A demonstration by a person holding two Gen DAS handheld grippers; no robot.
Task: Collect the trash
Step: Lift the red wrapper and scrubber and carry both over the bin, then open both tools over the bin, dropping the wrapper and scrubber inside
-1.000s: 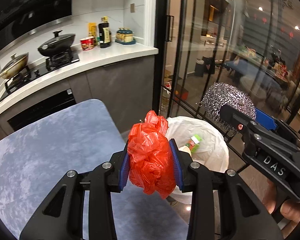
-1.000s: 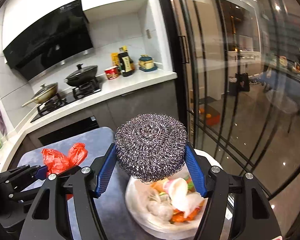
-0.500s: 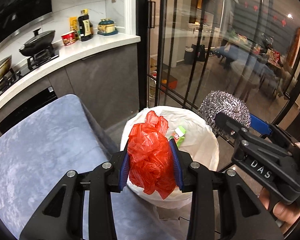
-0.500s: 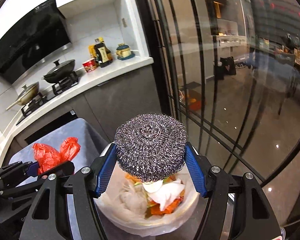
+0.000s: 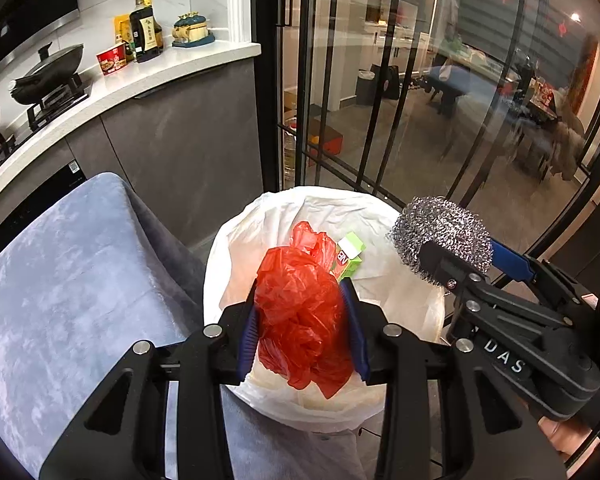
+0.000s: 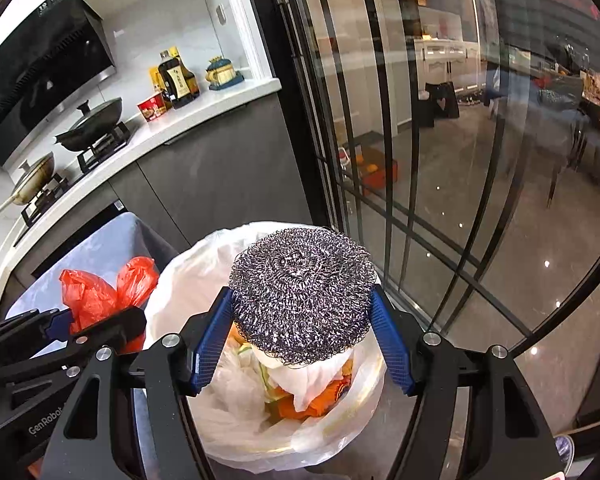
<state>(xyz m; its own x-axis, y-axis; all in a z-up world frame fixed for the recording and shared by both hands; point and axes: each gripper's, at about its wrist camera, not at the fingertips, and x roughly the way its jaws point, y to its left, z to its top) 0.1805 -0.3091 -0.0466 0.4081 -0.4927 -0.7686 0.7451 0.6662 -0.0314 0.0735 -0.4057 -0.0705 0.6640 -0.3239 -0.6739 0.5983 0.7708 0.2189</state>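
The left gripper (image 5: 303, 332) clamps a crumpled red plastic bag (image 5: 304, 312) and the right gripper (image 6: 302, 344) a round steel-wool scourer (image 6: 300, 296) above a white-lined trash bin (image 6: 180, 276) already holding scraps; neither item is dropped yet.

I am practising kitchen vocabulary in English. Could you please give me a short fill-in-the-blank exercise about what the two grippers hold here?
1. The left gripper is shut on a crumpled ____ plastic bag.
2. The right gripper is shut on a steel wool ____.
3. Both hang over a bin lined with a ____ bag.
4. A ____ carton lies inside it.

Missing words: red; scrubber; white; green
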